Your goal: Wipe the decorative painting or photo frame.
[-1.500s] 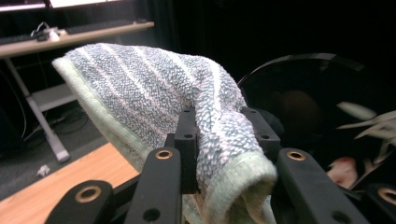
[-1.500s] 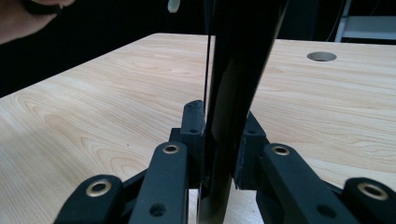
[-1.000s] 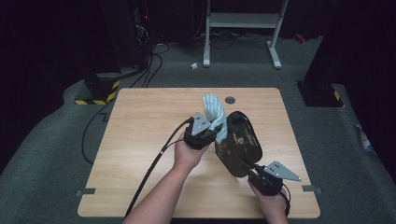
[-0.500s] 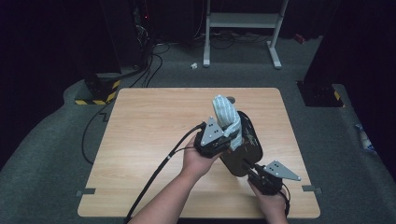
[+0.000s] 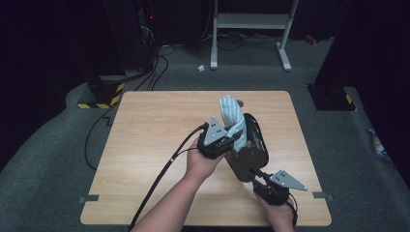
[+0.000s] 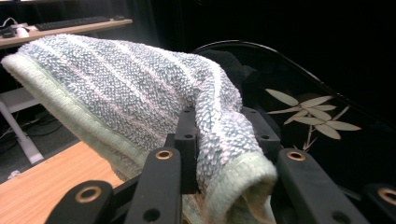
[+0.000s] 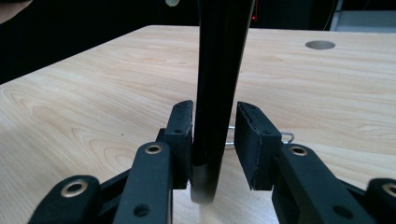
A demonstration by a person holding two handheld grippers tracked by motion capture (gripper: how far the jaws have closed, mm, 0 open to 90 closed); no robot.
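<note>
Striped dishcloth clenched in left gripper fingers, pressed against face of black lacquer tray tilted on edge above worktop. Tray's near rim between right gripper fingers, just easing apart, one pad off.

The left gripper is raised mid-table, jaws clamped tight, forearm reaching in from below. The right gripper sits low near the table's front edge, its jaws just opening, one pad standing clear.
</note>
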